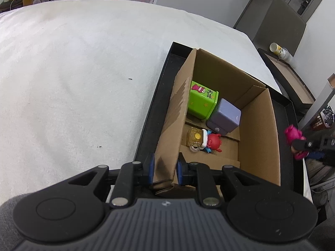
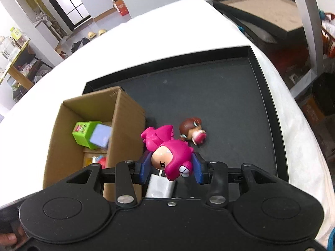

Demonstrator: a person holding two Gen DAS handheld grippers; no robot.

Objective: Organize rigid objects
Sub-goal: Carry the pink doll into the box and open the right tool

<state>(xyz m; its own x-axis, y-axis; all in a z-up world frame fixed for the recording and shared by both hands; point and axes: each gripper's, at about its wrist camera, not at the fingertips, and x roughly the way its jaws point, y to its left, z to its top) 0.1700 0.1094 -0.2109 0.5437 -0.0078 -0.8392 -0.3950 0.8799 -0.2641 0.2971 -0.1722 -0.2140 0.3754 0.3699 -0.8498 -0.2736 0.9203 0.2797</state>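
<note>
Covering the table, a white cloth (image 1: 73, 73) bears a black tray (image 2: 209, 87).

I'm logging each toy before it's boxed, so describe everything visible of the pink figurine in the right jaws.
The pink figurine looks like glossy hard plastic: a magenta hooded costume with wing-like flaps, a pale face with a dark eye, and white-tipped limbs. It lies tilted, off the black tray, pinched between the right gripper and its blue pads, beside the cardboard box.

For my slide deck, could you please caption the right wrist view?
Right claw holds a pink figurine beside the cardboard box, above a black tray.
</note>
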